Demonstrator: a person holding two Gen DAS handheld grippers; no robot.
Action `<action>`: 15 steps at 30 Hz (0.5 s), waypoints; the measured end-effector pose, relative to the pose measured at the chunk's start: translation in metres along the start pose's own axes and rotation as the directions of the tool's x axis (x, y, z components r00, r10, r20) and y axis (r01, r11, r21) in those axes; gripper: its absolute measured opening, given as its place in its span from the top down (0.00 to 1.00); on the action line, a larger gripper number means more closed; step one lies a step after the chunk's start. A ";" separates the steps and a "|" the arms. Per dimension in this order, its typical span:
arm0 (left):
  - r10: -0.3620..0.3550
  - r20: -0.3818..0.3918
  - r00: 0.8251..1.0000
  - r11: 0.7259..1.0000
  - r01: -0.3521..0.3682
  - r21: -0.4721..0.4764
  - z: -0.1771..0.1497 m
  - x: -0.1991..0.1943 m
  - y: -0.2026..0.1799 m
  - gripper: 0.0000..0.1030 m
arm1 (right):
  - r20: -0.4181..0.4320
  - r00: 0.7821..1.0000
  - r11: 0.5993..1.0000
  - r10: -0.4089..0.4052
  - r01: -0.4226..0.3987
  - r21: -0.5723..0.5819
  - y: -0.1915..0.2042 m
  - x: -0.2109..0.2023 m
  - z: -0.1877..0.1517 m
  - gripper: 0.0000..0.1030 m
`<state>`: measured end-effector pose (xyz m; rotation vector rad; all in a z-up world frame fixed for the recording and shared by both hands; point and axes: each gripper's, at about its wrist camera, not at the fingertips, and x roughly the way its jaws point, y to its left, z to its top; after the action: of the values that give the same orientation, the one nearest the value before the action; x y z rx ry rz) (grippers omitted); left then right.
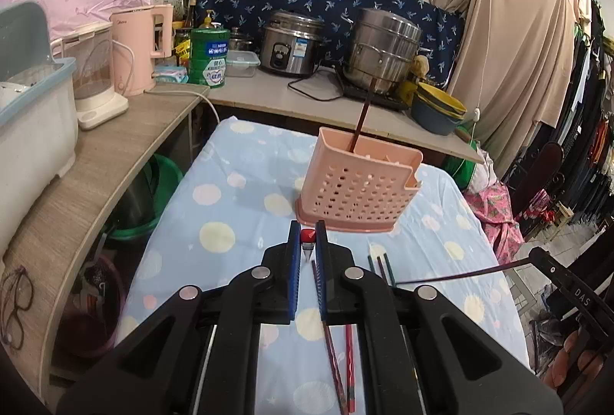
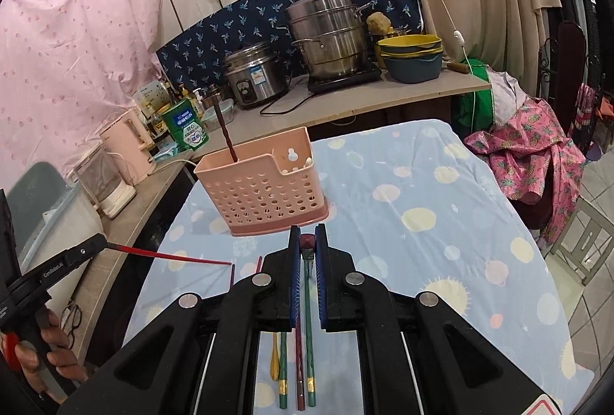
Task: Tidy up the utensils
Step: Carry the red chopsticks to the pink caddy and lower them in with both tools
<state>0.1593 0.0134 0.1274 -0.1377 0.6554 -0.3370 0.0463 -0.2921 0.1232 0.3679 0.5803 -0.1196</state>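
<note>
A pink perforated utensil basket [image 1: 357, 190] [image 2: 264, 181] stands on the dotted blue tablecloth with one dark chopstick [image 1: 360, 119] [image 2: 226, 131] upright in it. My left gripper [image 1: 307, 238] is shut on a red chopstick [image 2: 169, 256]; only the chopstick's red butt end [image 1: 307, 235] shows between its fingers. My right gripper [image 2: 307, 240] is shut on a dark maroon chopstick [image 1: 456, 275], whose butt end [image 2: 307, 240] shows between its fingers. Loose red chopsticks [image 1: 341, 357] and green and maroon chopsticks [image 2: 303, 357] lie on the cloth below the grippers.
A wooden shelf [image 1: 96, 162] with a pink kettle [image 1: 140, 48] and a dish rack [image 1: 30, 116] runs along the left. A counter behind holds a rice cooker [image 1: 291, 45], a steel steamer pot [image 1: 383, 50] and stacked bowls [image 1: 437, 108]. Clothes hang at right.
</note>
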 end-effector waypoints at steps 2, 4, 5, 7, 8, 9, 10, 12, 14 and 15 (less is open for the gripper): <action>-0.003 0.014 1.000 1.000 0.003 0.002 0.009 0.000 -0.001 0.93 | 0.009 1.000 1.000 0.006 -0.006 0.008 0.000 0.001 0.005 0.93; -0.002 0.028 1.000 1.000 0.002 0.006 0.016 0.001 -0.002 0.93 | 0.019 1.000 1.000 0.016 -0.016 0.018 0.000 0.001 0.012 0.93; -0.001 0.035 0.999 1.000 0.001 0.010 0.019 0.001 -0.003 0.93 | 0.026 0.999 1.000 0.019 -0.019 0.023 0.000 0.002 0.016 0.93; -0.002 0.046 0.999 1.000 0.001 0.017 0.027 0.003 -0.006 0.93 | 0.042 0.999 0.999 0.024 -0.026 0.031 -0.001 0.003 0.023 0.93; -0.004 0.050 0.999 1.000 0.003 0.017 0.031 0.004 -0.007 0.93 | 0.050 0.998 0.999 0.029 -0.031 0.037 0.000 0.003 0.027 0.93; -0.008 0.055 0.998 1.000 0.008 0.017 0.034 0.005 -0.007 0.93 | 0.059 0.998 0.998 0.034 -0.036 0.042 0.000 0.004 0.031 0.93; -0.012 0.064 0.998 1.000 0.011 0.017 0.039 0.005 -0.009 0.93 | 0.068 0.997 0.998 0.037 -0.040 0.046 0.000 0.004 0.036 0.93; -0.017 0.081 0.997 1.000 0.015 0.021 0.048 0.005 -0.011 0.93 | 0.087 0.995 0.997 0.043 -0.048 0.054 0.001 0.006 0.044 0.93; -0.021 0.103 0.994 0.999 0.019 0.026 0.059 0.004 -0.015 0.93 | 0.103 0.993 0.996 0.054 -0.061 0.066 0.001 0.007 0.053 0.93; -0.025 0.112 0.993 0.999 0.022 0.026 0.064 0.003 -0.016 0.93 | 0.110 0.992 0.995 0.060 -0.068 0.072 0.000 0.008 0.056 0.93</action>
<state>0.1967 -0.0017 0.1797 -0.1399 0.5380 -0.3573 0.0819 -0.3130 0.1624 0.4501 0.4578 -0.0993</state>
